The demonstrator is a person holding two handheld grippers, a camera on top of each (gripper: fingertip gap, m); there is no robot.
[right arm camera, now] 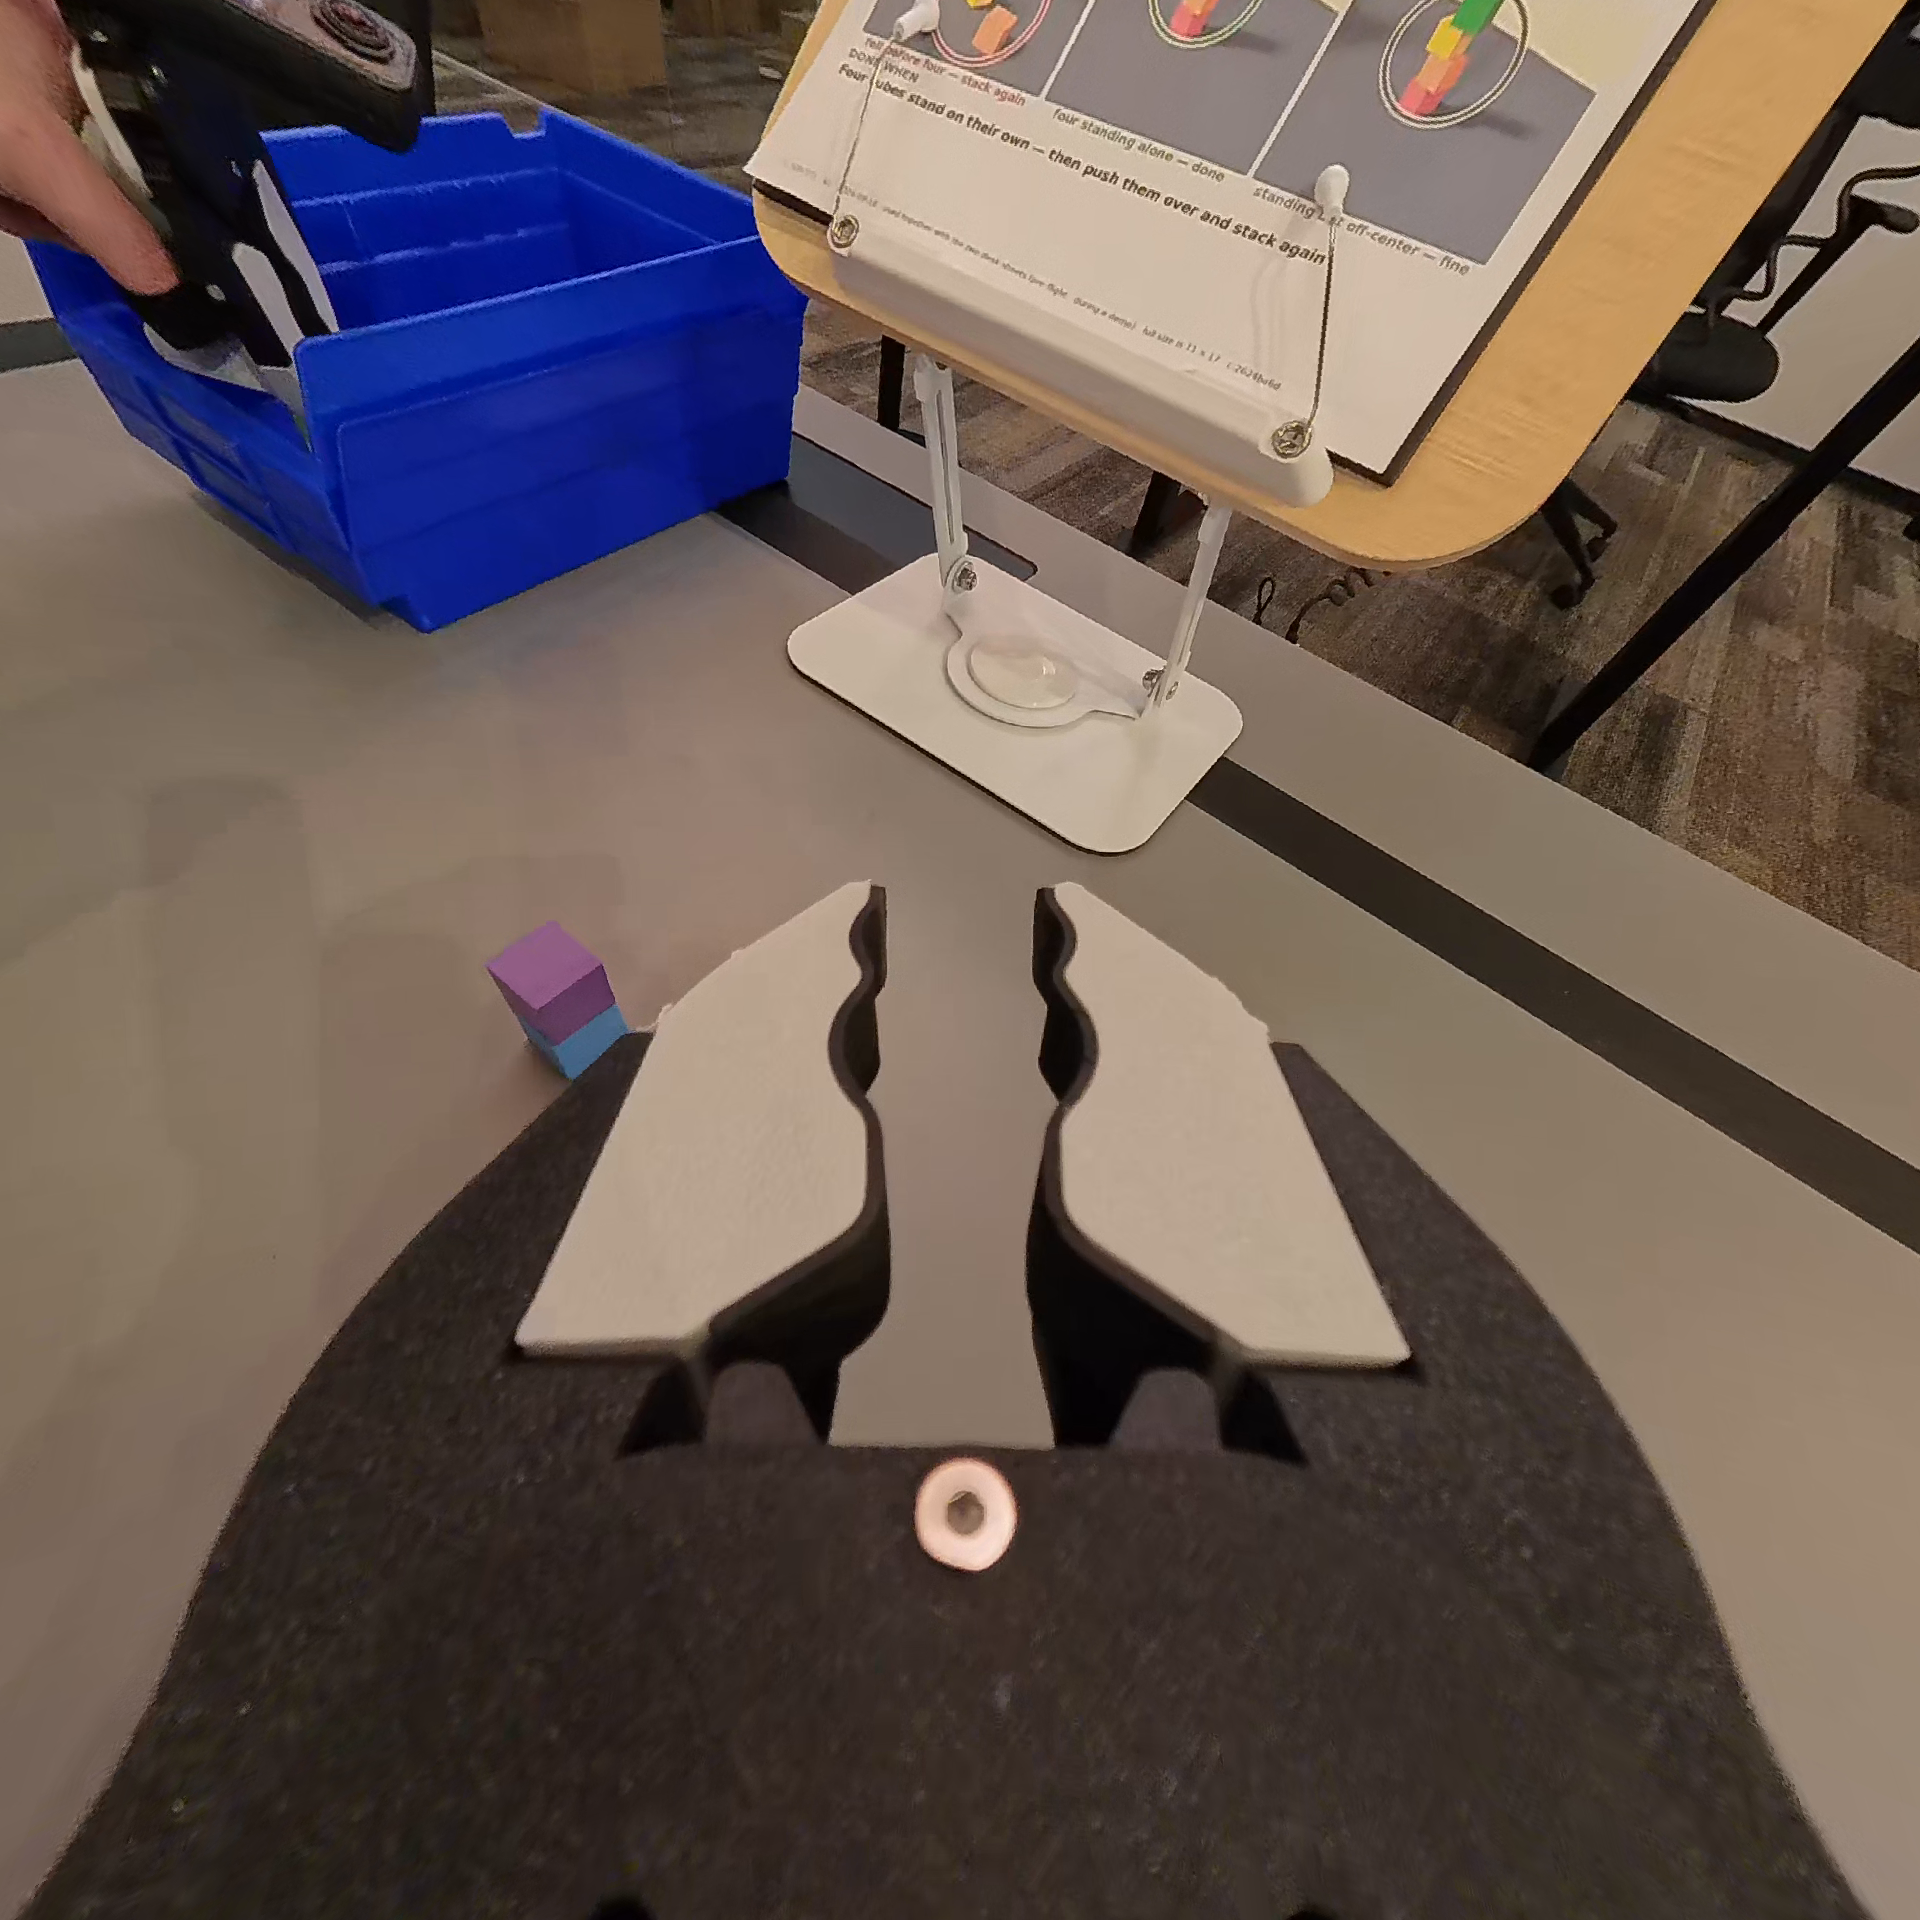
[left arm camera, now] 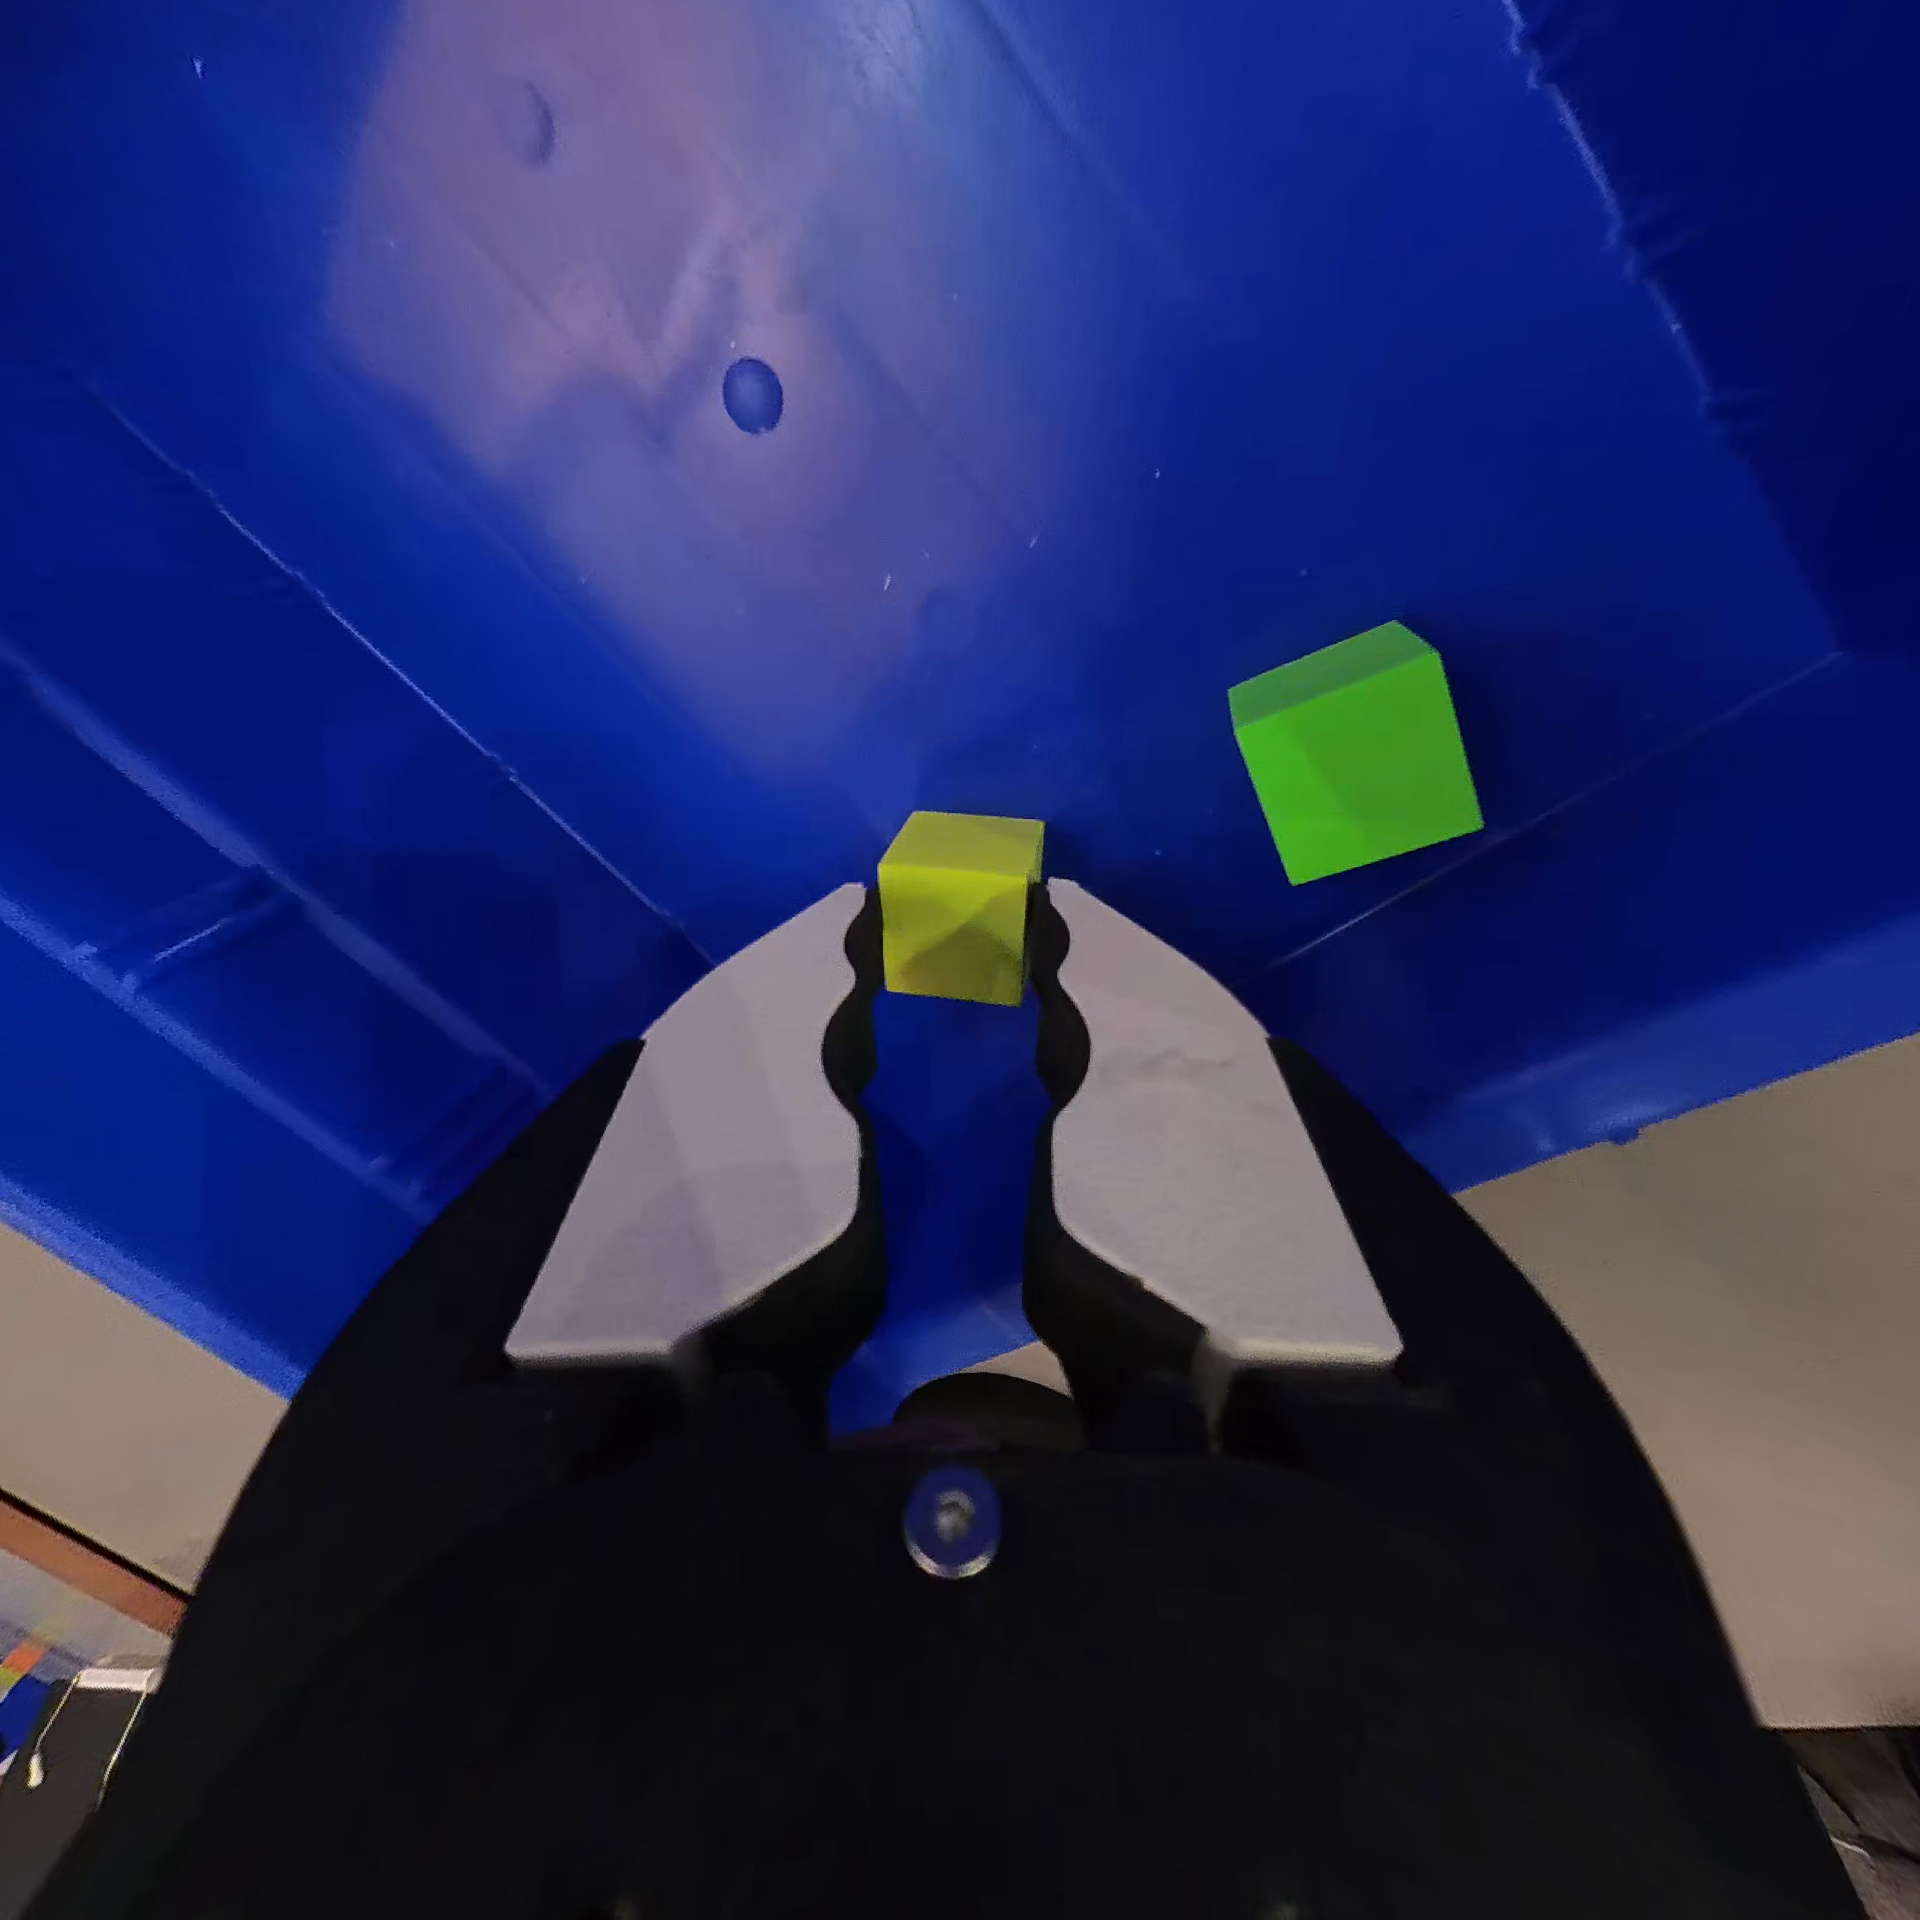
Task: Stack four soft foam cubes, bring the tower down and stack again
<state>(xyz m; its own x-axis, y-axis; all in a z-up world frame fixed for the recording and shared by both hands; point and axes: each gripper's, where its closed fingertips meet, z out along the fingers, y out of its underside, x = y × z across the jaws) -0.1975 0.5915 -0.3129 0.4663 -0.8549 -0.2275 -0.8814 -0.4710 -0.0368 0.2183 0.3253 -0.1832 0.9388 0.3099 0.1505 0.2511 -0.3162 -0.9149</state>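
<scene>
My left gripper (left arm camera: 956, 894) reaches down into the blue bin (left arm camera: 416, 727) and has its two pads pressed against the sides of a small yellow cube (left arm camera: 956, 909) — the cube sits right at the fingertips, gripped on both flanks. A green cube (left arm camera: 1351, 753) lies on the bin floor off to the right of it, well apart, tilted at an angle.

My right gripper (right arm camera: 958, 904) hangs over the grey table (right arm camera: 312, 727) with its jaws at a narrow gap and nothing between them — bare table shows through. Just to its left stands a short stack: a purple cube (right arm camera: 551, 982) on top of a light blue cube (right arm camera: 587, 1044), next to the gripper's black body. Farther back I see the bin with the left gripper dipped into it, and a white stand (right arm camera: 1018, 707) carrying an instruction sheet (right arm camera: 1143, 156).
</scene>
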